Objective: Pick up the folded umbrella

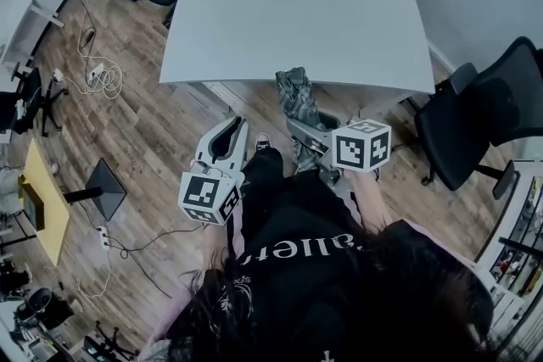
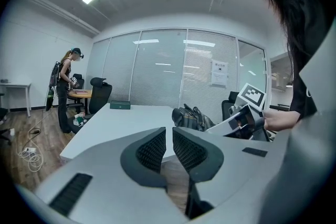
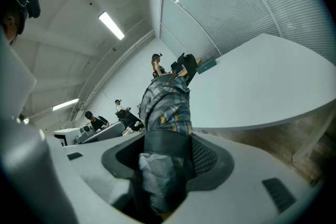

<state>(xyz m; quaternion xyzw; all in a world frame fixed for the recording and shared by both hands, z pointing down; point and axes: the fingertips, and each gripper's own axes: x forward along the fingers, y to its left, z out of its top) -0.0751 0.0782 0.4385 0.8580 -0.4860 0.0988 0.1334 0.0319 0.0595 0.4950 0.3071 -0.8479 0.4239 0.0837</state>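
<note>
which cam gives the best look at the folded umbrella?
Right gripper view: the folded umbrella fills the centre, plaid fabric and dark strap clamped in the right gripper. Head view shows it small, sticking out by the table edge. Left gripper view catches only its far end.

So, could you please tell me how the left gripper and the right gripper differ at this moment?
The right gripper is clamped on the folded umbrella; the left gripper holds nothing. The right gripper's jaws stand wide around it, while the left gripper's are nearly together. Both are white and point toward the table.
</note>
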